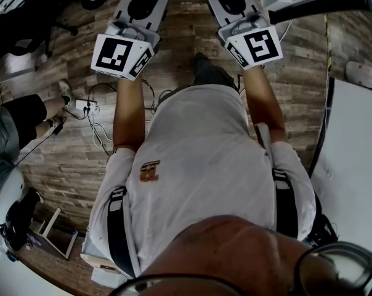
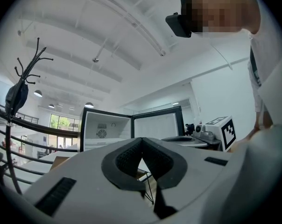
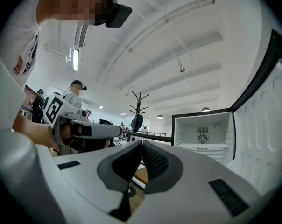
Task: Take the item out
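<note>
Two grippers, left gripper (image 2: 142, 140) and right gripper (image 3: 142, 143), both pinched together, empty. One fridge (image 3: 202, 133) stands open ahead, its door (image 3: 267, 111) edge close by the right gripper.

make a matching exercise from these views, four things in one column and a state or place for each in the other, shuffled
Things:
1. left claw
2. fridge
3. coat stand
4. power strip

States or places:
a. lying on the wood floor
b. door swung open
c. shut, nothing between its tips
d. dark item hanging on it

Pairs: 1-c, 2-b, 3-d, 4-a
</note>
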Available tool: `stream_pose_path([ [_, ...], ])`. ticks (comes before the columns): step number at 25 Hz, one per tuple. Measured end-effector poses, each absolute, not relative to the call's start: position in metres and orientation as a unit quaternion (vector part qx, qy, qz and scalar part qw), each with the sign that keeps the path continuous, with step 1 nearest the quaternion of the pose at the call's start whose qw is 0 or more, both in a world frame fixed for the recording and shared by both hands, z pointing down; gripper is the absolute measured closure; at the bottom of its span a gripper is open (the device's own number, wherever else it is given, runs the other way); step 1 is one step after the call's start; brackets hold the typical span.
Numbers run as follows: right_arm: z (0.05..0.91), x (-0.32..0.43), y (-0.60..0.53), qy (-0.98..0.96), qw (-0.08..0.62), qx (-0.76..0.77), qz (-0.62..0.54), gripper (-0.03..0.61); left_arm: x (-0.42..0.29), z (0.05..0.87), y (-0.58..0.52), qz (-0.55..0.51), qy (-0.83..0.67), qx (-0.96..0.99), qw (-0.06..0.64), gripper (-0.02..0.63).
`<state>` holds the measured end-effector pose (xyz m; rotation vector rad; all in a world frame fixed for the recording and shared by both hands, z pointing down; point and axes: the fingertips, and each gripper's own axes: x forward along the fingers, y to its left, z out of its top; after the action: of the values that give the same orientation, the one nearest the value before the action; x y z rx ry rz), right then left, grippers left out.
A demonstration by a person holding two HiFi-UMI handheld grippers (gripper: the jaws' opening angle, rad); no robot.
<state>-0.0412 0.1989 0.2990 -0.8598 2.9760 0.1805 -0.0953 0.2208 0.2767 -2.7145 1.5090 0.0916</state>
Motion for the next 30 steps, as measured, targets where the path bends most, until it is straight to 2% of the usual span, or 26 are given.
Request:
stream_pose_path([
  [10, 0.312, -0.034, 0.044, 0.956, 0.006, -0.289, 0.052, 0.545, -0.086, 0.291, 0.068, 0.025, 0.491, -0.871, 0.012, 0.595],
  [19, 0.327, 0.004, -0.08, 0.952, 0.007, -0.304, 0.024, 0.545, -0.048, 0.31, -0.059, 0.012, 0.507, -0.861, 0.019, 0.595],
  [30, 0.338, 0.016, -0.155, 0.944, 0.001, -0.329, -0.013, 0.545, -0.04, 0.315, -0.13, 0.006, 0.529, -0.848, 0.024, 0.595],
])
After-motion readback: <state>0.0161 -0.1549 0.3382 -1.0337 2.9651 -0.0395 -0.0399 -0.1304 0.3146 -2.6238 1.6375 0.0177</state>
